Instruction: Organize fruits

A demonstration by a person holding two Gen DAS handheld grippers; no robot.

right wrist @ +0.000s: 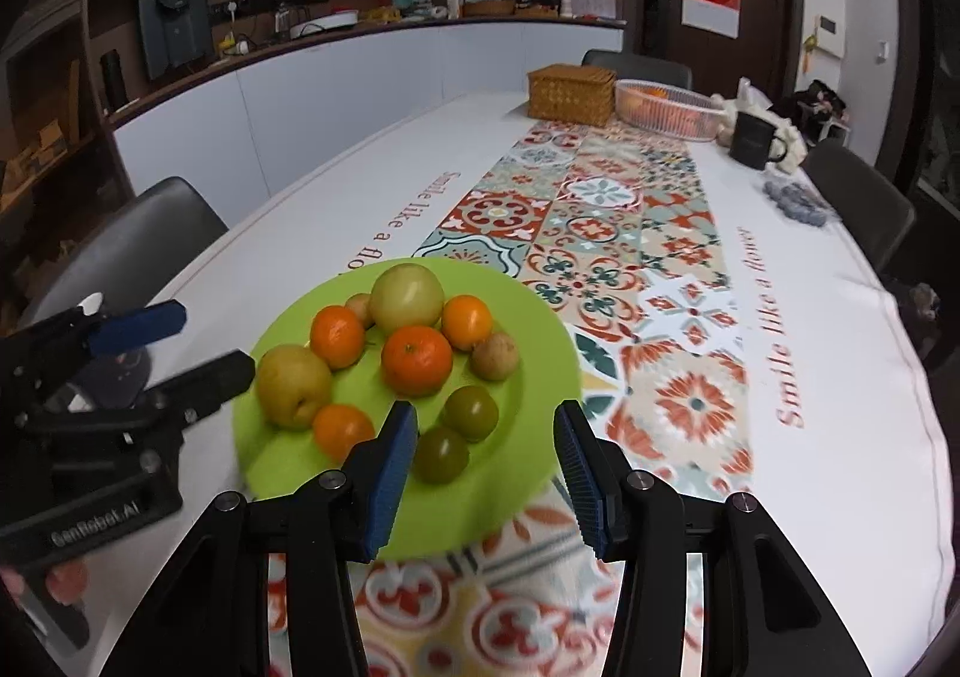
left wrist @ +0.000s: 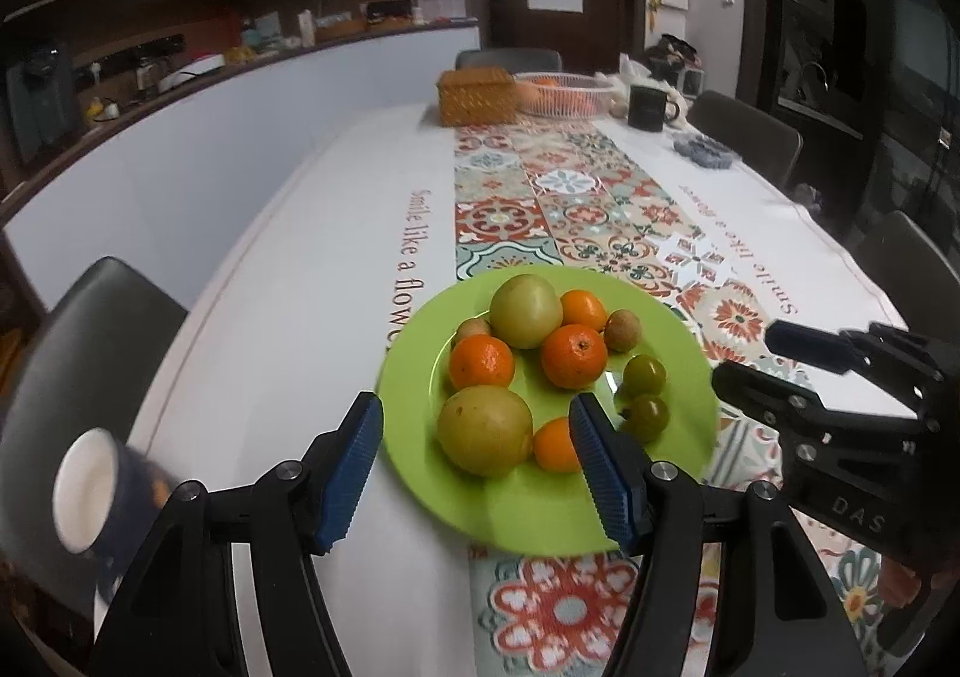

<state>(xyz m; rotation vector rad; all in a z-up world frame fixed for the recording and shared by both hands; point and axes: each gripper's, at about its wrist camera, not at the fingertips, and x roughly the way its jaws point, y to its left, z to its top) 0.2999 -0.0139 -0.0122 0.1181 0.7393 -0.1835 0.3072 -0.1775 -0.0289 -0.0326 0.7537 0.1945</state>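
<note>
A green plate [left wrist: 690, 425] [right wrist: 528, 473] on the patterned runner holds several fruits: two yellow-green pears [left wrist: 485, 429] [right wrist: 293, 387], several oranges [left wrist: 573, 355] [right wrist: 416, 360], two small green fruits [left wrist: 644, 417] [right wrist: 443, 454] and two small brown ones [left wrist: 621, 330] [right wrist: 494, 355]. My left gripper [left wrist: 477, 464] is open and empty at the plate's near edge, fingers either side of the near pear. My right gripper [right wrist: 486, 467] is open and empty over the plate's near right part. Each gripper shows in the other view, the right one [left wrist: 774, 359] and the left one [right wrist: 198, 341].
A dark mug [left wrist: 114, 491] stands at the table's near left corner. At the far end are a wicker box [left wrist: 477, 94], a white basket with oranges [left wrist: 564, 92], a black mug [left wrist: 648, 107] and a grey-blue trivet [left wrist: 702, 149]. Dark chairs [left wrist: 90, 353] surround the table.
</note>
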